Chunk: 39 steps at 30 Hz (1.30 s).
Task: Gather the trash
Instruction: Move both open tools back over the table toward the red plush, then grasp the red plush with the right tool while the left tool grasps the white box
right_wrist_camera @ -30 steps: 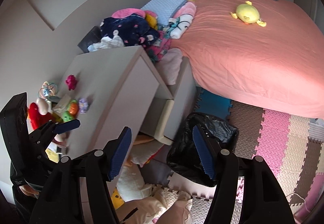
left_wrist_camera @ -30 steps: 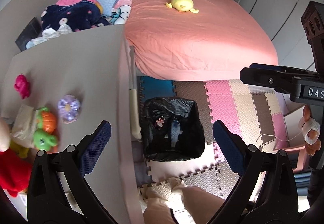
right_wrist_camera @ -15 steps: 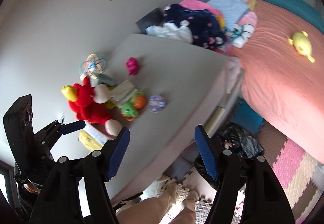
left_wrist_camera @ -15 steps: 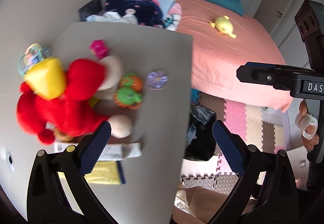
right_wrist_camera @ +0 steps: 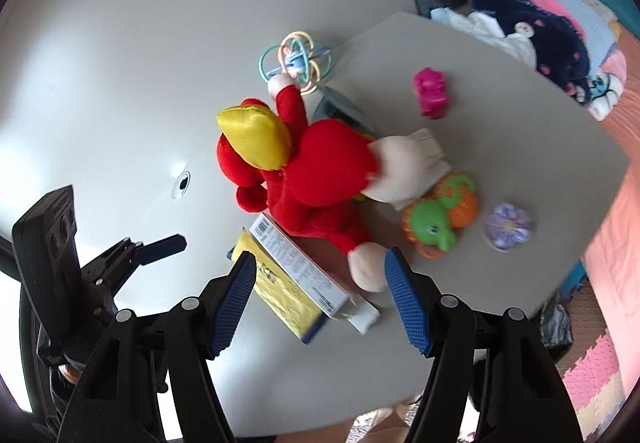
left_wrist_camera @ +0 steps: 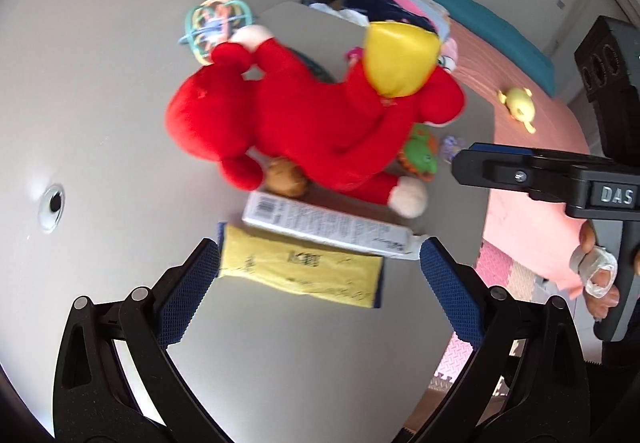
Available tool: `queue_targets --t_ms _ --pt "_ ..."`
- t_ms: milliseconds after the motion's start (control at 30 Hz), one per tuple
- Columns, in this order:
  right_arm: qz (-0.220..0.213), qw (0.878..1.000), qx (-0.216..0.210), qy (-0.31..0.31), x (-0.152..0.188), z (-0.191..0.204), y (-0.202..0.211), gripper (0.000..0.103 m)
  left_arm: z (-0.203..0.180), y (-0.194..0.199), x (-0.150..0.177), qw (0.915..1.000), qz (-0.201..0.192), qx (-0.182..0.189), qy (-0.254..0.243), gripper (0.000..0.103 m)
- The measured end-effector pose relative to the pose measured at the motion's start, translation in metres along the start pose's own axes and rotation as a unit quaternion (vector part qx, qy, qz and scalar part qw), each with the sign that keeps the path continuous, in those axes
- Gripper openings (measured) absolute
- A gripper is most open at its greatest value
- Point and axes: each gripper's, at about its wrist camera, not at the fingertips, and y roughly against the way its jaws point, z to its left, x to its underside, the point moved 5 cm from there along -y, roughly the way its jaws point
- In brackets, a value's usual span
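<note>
A yellow flat packet (left_wrist_camera: pixel 300 269) (right_wrist_camera: pixel 280 293) and a white printed box (left_wrist_camera: pixel 328 229) (right_wrist_camera: pixel 300 269) lie on the grey dresser top (left_wrist_camera: pixel 304 355) (right_wrist_camera: pixel 520 147), beside a red plush toy (left_wrist_camera: pixel 312 127) (right_wrist_camera: pixel 312 179). My left gripper (left_wrist_camera: pixel 318 293) is open and empty, hovering over the packet. My right gripper (right_wrist_camera: pixel 322 301) is open and empty above the box and packet. The black trash bag (right_wrist_camera: pixel 554 325) shows at the dresser's right edge on the floor.
Small toys sit on the dresser: a green and orange one (right_wrist_camera: pixel 440 219), a purple flower (right_wrist_camera: pixel 508 225), a pink one (right_wrist_camera: pixel 430 93), a ring ball (right_wrist_camera: pixel 296 63). Clothes (right_wrist_camera: pixel 532 19) pile at the back. The pink bed (left_wrist_camera: pixel 520 179) is to the right.
Both grippers swung from the trash bag on the floor to the dresser top and came close over the packet and box. Both stayed open.
</note>
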Motion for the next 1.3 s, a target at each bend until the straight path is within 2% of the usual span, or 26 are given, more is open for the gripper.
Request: queue_targets --t_ms 133,200,333,367,400,467,733,800,933,1133,1200,1300 --pt "0.003 1.000 0.003 -0.003 -0.006 0.009 -0.023 0.067 0.020 0.000 0.006 0.9997 0.005 -0.006 0.025 0.097" --pt "0.003 1.000 0.005 -0.005 -0.011 0.011 -0.030 0.059 0.031 -0.002 0.009 0.9993 0.007 -0.009 0.034 0.097" --pt "-0.010 1.000 0.024 -0.008 -0.021 0.012 -0.037 0.058 0.042 -0.004 0.011 0.9988 0.008 -0.007 0.047 0.097" --pt "-0.011 1.000 0.024 -0.010 -0.024 0.011 -0.039 0.049 0.044 -0.005 0.011 0.9988 0.008 -0.007 0.048 0.097" --pt "-0.012 0.999 0.026 -0.014 -0.027 0.008 -0.042 0.033 0.045 -0.007 0.011 0.9987 0.009 -0.009 0.049 0.097" --pt "-0.019 0.999 0.013 -0.030 -0.030 0.004 -0.040 0.025 0.046 -0.009 0.011 0.9986 0.011 -0.006 0.051 0.097" --pt "-0.088 0.996 -0.014 -0.020 -0.054 0.013 0.005 0.017 0.038 -0.024 0.009 0.9991 0.020 0.001 0.038 0.097" --pt "-0.099 0.995 -0.018 -0.016 -0.061 0.016 0.016 0.015 0.032 -0.027 0.007 0.9997 0.023 -0.002 0.013 0.096" --pt "-0.130 0.991 -0.009 -0.010 -0.079 0.020 0.043 0.014 0.013 -0.036 -0.004 0.9953 0.035 -0.010 -0.090 0.094" --pt "-0.173 0.985 0.004 -0.025 -0.098 0.016 0.079 0.014 -0.001 -0.051 -0.012 0.9855 0.046 0.011 -0.163 0.088" --pt "-0.180 0.983 0.008 -0.030 -0.102 0.012 0.087 0.014 -0.007 -0.060 -0.010 0.9784 0.055 0.011 -0.199 0.086" --pt "-0.193 0.980 0.017 -0.038 -0.106 0.004 0.103 0.014 -0.015 -0.070 -0.002 0.9591 0.082 0.019 -0.270 0.082"
